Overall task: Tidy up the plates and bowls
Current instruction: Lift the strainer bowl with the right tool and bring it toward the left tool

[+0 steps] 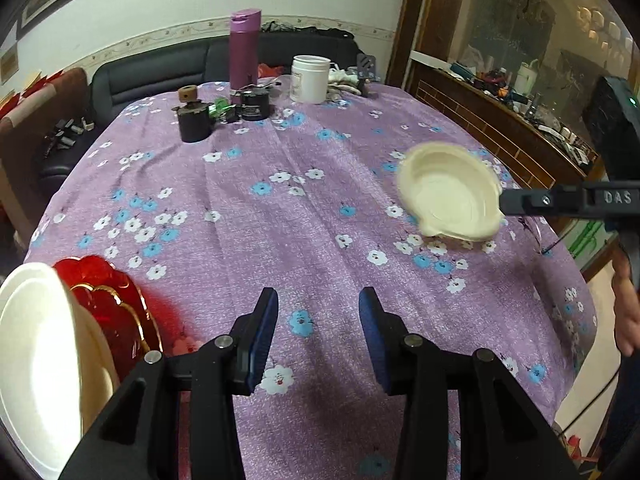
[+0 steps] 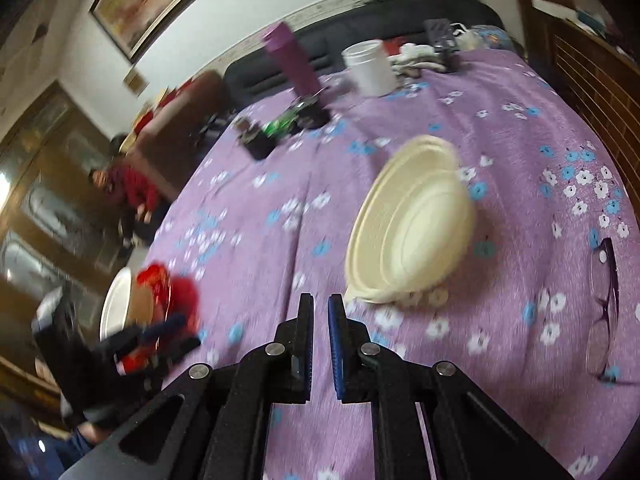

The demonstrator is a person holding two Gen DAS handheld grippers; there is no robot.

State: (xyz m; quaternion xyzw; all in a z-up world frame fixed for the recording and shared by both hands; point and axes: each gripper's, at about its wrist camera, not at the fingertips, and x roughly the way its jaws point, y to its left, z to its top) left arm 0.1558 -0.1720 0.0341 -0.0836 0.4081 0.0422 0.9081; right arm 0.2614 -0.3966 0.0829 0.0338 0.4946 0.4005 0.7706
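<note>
A cream bowl [image 1: 450,192] stands tilted on the purple flowered tablecloth [image 1: 280,220] at the right, its hollow turned toward the left wrist view. My right gripper [image 1: 502,202] comes in from the right with its tip at the bowl's rim. In the right wrist view that gripper [image 2: 320,308] is shut with nothing between its pads, and the bowl [image 2: 412,236] lies just ahead and to the right. A white plate [image 1: 36,360] leans over a red plate with gold trim [image 1: 108,304] at the near left. My left gripper [image 1: 318,336] hovers open and empty beside them.
At the table's far end stand a purple bottle [image 1: 244,52], a white jar [image 1: 310,78] and small dark jars [image 1: 194,118]. Eyeglasses [image 2: 604,300] lie near the right edge. A dark sofa runs behind the table. A person in red [image 2: 132,188] is off to the left.
</note>
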